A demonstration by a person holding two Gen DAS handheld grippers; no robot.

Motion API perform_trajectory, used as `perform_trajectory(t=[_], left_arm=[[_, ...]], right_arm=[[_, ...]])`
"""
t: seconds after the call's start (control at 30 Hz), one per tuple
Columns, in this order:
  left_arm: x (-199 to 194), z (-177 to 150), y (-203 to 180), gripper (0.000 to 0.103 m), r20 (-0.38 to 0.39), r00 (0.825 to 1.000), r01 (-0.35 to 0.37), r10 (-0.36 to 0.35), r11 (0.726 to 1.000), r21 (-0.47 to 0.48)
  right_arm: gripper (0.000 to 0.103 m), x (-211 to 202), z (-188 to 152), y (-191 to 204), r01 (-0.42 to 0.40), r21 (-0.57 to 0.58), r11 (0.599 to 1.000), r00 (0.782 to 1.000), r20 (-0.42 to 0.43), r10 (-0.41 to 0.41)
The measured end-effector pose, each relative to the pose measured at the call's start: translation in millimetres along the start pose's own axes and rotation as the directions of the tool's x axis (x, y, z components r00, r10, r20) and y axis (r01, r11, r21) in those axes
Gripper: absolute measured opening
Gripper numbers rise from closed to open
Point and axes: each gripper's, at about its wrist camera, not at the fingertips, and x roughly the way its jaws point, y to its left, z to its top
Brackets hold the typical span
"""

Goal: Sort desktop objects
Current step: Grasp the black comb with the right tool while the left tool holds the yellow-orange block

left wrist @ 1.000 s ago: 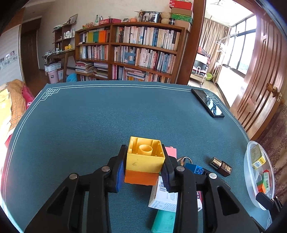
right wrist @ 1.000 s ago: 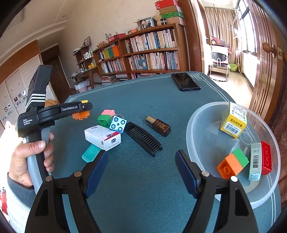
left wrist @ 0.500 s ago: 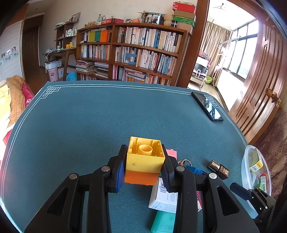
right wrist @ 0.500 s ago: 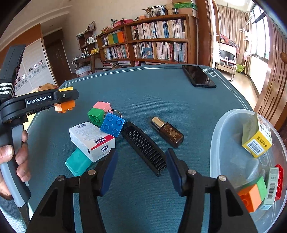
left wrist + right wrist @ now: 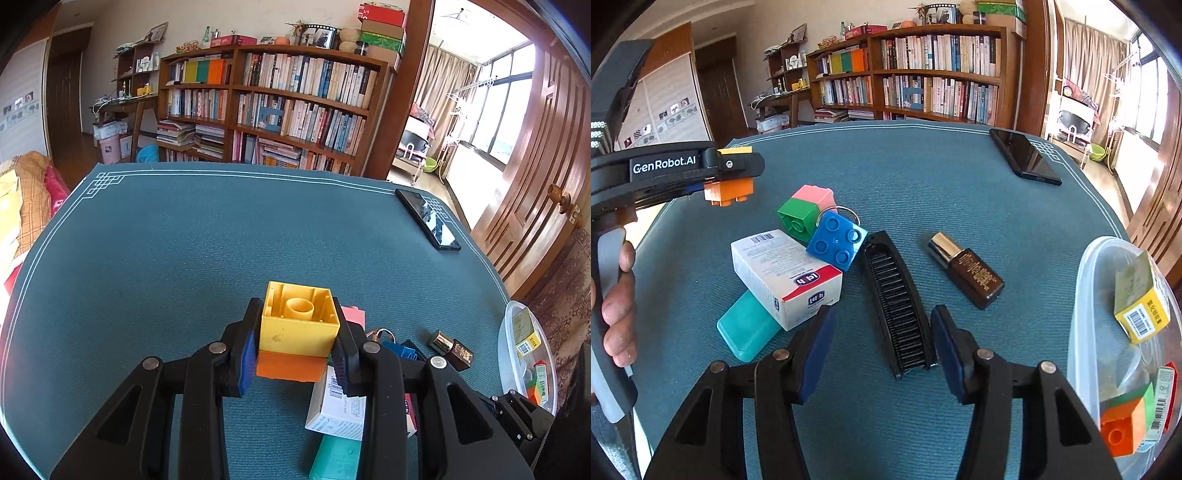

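A yellow plastic building block stacked on an orange one (image 5: 298,338) sat clamped between the left gripper's (image 5: 295,350) fingers, lifted above the teal-covered bench (image 5: 184,258); the right gripper (image 5: 882,347) hovered with fingers apart over the near end of a black ribbed comb (image 5: 897,299); beside it lay a blue studded brick (image 5: 836,242), a white carton (image 5: 786,275), a brown bottle (image 5: 967,271); a clear plastic tub (image 5: 1086,295) stood right.

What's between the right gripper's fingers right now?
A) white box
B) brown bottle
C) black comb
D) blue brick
C. In the right wrist view the open right gripper straddles the near end of the black comb; the pads are not yet closed on it.
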Motion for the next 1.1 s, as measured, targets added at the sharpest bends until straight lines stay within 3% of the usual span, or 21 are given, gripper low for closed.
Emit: perform_trajectory(t=[0.2,0.47,0.6,0.8,1.1], left_arm=[[-2.0,-0.3,1.6,0.037,0.005,1.000,0.001,-0.001,1.000,-0.002],[-2.0,-0.9,-1.2,0.037,0.001,1.000,0.009,-0.009,1.000,0.007],[-3.6,-0.9,-3.1,0.037,0.005,1.000,0.012,-0.012,1.000,0.011],[-4.3,-0.3,-3.5,0.037,0.007,1.000,0.017,-0.017,1.000,0.011],[-7.5,-0.1,-16.8,0.037,0.013,0.999,0.032,-0.033,0.999,0.043]], right_arm=[[0.044,10.4,2.6,2.4,0.043,0.011,0.999,0.999,-0.012,-0.043],[0.041,24.1,9.4,7.5,0.098,-0.011,0.995,0.995,-0.021,-0.099],[0.030,24.3,10.1,7.8,0.109,-0.003,0.994,0.994,-0.017,-0.109],[0.030,11.9,5.1,8.1,0.096,0.011,0.995,0.995,-0.004,-0.096],[0.030,-31.4,9.6,4.0,0.089,0.066,0.994,0.990,0.108,-0.096]])
